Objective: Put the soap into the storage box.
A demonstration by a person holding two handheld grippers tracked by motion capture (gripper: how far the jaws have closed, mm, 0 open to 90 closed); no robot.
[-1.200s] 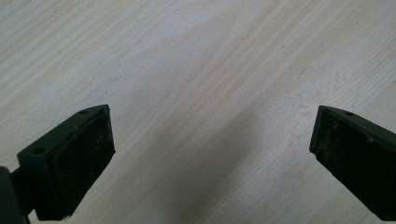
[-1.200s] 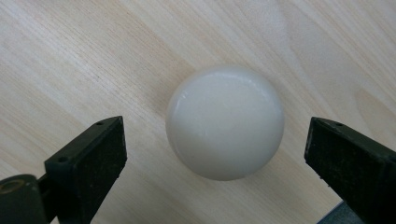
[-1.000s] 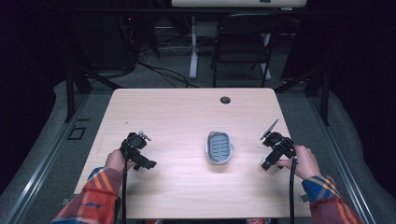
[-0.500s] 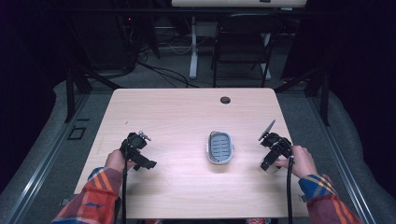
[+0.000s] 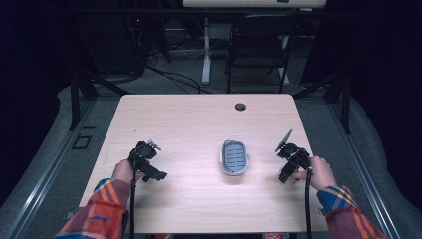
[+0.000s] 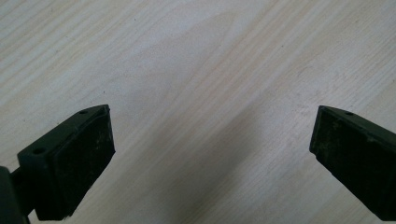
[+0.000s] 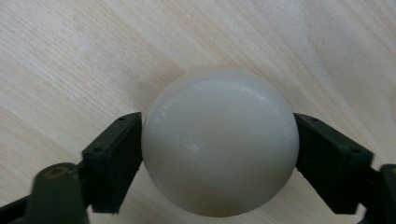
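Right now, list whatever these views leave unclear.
- White rounded object in the right gripper view: both jaws press its sides and hide them; its identity is uncertain.
- In the high view, that object is too small to find at the right gripper.
- Grey tray, high view: contents too small to tell.

On your table (image 5: 199, 119), the tray (image 5: 234, 157) lies right of centre, between your 2 grippers: left gripper (image 5: 144, 162) near the left edge, right gripper (image 5: 290, 158) right of it, ball (image 7: 219, 142) between its jaws.
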